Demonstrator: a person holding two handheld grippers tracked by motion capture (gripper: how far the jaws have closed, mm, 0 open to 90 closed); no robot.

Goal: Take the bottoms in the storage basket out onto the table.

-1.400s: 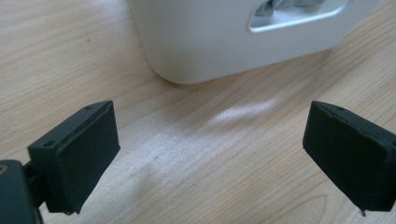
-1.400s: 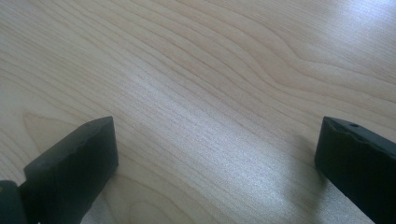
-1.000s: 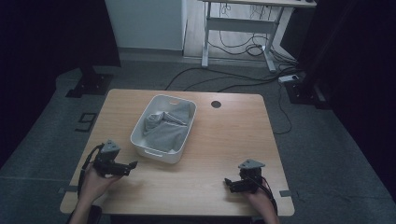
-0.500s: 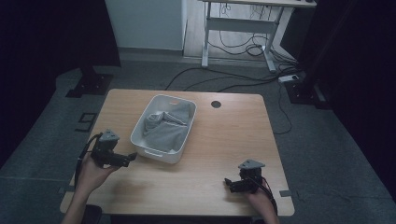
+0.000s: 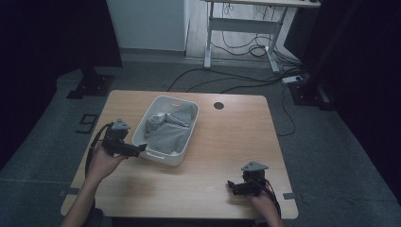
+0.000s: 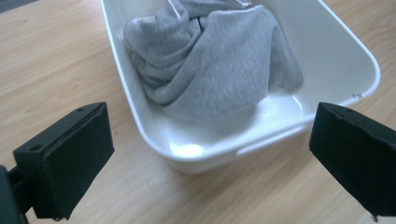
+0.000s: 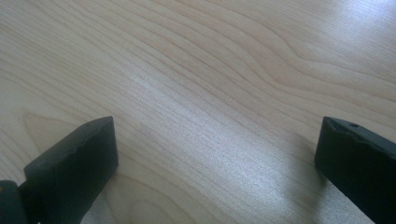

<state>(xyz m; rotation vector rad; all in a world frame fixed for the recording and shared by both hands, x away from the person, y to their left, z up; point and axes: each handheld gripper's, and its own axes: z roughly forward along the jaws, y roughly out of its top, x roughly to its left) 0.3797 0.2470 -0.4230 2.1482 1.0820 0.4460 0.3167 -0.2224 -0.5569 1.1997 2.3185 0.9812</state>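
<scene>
While we are bringing the left tongs (image 5: 140,150) up to the near corner of the white tub (image 5: 189,137), their jaws are standing wide apart and holding nothing. The grey sweatshirt (image 6: 219,60) is lying bunched inside the tub, heaped toward its far end, with bare white floor showing at the end nearest us. To do this reach well, we are judging that the tongs should be lifting over the tub's rim and coming down on the highest fold of cloth, biting deep enough to catch more than one layer so the fabric is not slipping free. The tub's wall is standing between the jaws and the cloth, so a low approach is risking a nudge that slides the tub across the tabletop (image 5: 227,142). The right tongs (image 5: 230,185) are resting low over bare wood, well apart from the tub on its near right, also spread wide and empty. A round hole (image 5: 218,105) is sitting beyond the tub, out of our way.
</scene>
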